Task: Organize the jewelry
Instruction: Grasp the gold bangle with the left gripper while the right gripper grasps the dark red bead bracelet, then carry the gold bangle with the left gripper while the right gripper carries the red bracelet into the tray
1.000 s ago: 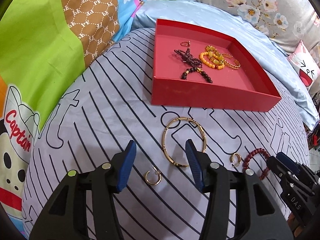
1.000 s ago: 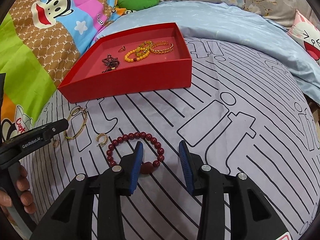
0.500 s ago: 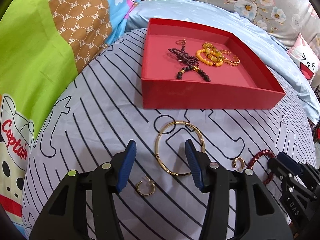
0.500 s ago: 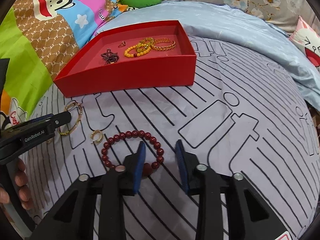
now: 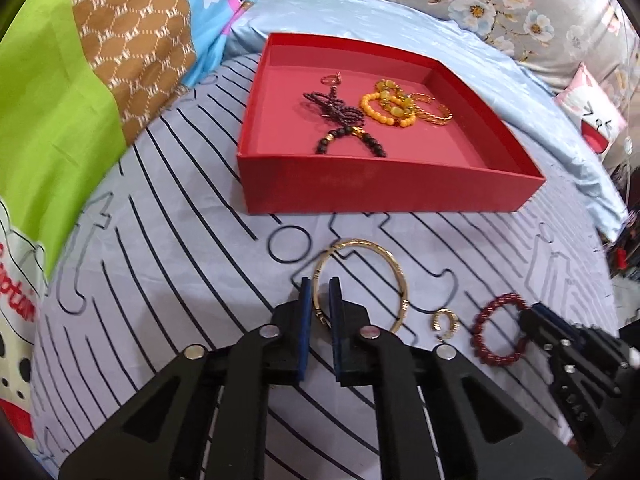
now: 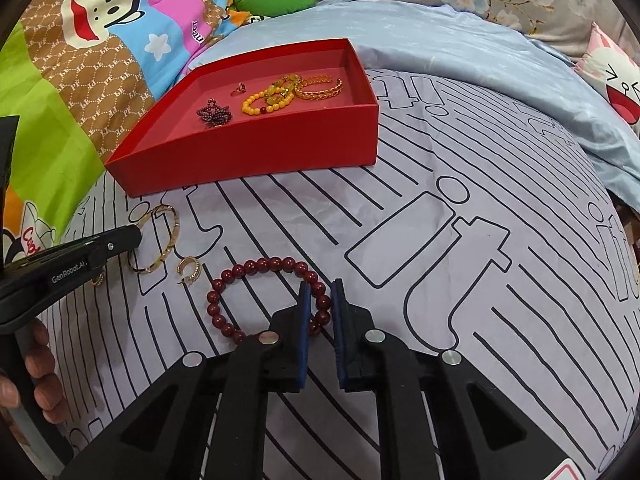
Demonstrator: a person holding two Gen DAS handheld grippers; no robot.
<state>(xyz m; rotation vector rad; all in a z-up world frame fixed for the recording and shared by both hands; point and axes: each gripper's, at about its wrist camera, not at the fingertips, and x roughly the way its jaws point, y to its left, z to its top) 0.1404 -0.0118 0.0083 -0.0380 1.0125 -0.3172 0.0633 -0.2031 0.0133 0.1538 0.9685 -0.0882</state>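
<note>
In the left wrist view, the left gripper [image 5: 318,300] sits at lower centre with its blue jaws just closed in on the near-left rim of the gold bangle [image 5: 362,284]; the thin band runs between the pads and they pinch it. The rest of the bangle lies flat on the striped sheet [image 5: 180,264], just below the red tray [image 5: 384,190]. To its right lie a small gold hoop earring [image 5: 445,320] and, further right, the dark red bead bracelet [image 5: 502,330], with the right gripper reaching it from the lower right edge.

In the right wrist view, the right gripper [image 6: 320,304] has also just closed — its pads clamp the beads on the right side of the dark red bead bracelet [image 6: 256,268], which otherwise rests on the sheet at lower centre. The left gripper [image 6: 120,240] enters from the left edge, its tip at the bangle [image 6: 166,240], and a person's fingers [image 6: 40,364] wrap its handle at lower left.

The tray stands in the upper middle of both views. It holds a dark purple bead strand [image 5: 340,114], yellow bead bracelets [image 5: 386,106], a gold chain bracelet [image 5: 434,110] and a small ring [image 5: 331,79].
</note>
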